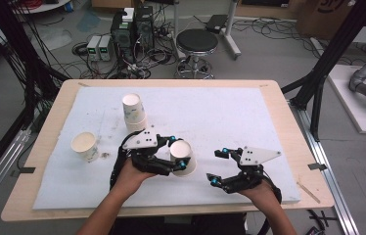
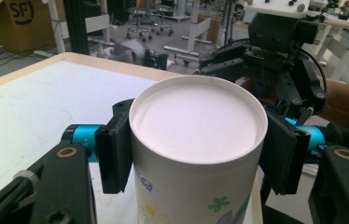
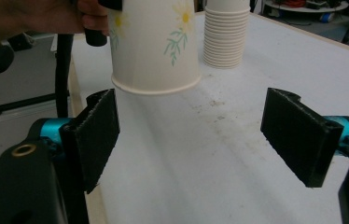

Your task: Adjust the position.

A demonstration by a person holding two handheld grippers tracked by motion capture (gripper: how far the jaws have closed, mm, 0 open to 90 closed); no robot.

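Where cables litter the floor [image 1: 73, 29], a white mat [image 1: 220, 117] covers the table [image 1: 54, 112].

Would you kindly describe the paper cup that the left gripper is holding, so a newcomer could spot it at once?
On the white foam mat covering the wooden table, look near the front edge, at the left gripper. Its jaws clamp an upside-down white paper cup with flower print; unlike the tall cup stack and the lone upright cup, it is lifted.

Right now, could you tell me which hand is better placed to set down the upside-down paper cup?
Left. The left gripper is shut on the upside-down cup, with its pads on both sides, and holds it raised above the white mat. The right gripper is open, with nothing between its jaws, beside the cup.
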